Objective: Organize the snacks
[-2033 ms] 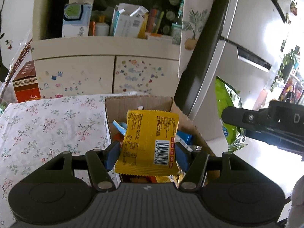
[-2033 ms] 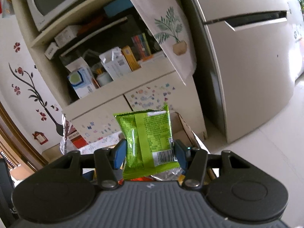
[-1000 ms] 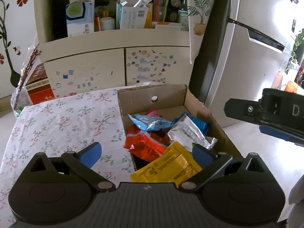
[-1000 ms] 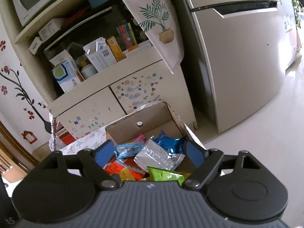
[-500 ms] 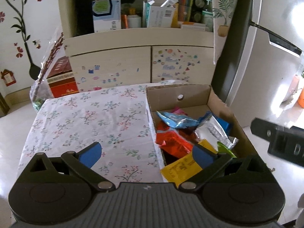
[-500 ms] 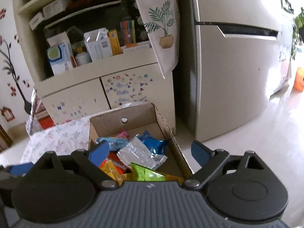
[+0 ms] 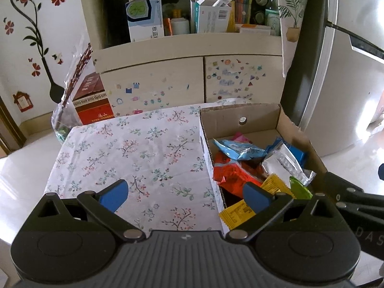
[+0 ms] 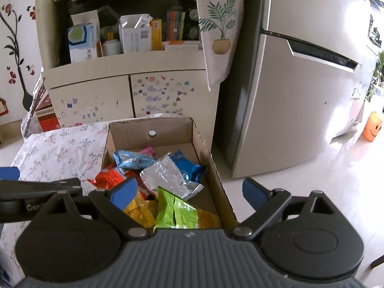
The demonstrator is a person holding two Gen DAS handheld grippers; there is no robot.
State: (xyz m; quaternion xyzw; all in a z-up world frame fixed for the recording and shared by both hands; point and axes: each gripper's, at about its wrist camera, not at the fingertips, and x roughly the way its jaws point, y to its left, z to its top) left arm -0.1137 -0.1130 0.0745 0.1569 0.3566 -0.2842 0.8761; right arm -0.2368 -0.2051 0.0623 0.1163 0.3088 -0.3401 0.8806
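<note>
Fingers (image 7: 112, 195) of both grippers spread wide, empty, above the snacks (image 8: 168, 175) in the box (image 8: 213, 180).

Ahead of our jaws we see a matt corrugated cardboard box (image 8: 217, 180) holding glossy, crinkled foil snack packets (image 8: 171, 176); left of them, floral cloth (image 7: 134, 153).

Cream cabinet (image 7: 189, 48) fills upper centre of the left view: open shelf of boxes above, two sticker-dotted doors (image 7: 199, 81) below. White wall (image 7: 28, 48) at upper left carries red flower decals. Grey fridge (image 8: 300, 84) at right in the right view, plant-print cloth (image 8: 216, 28) hanging beside it. Glossy pale floor (image 8: 336, 163) reflects bright daylight at right.
</note>
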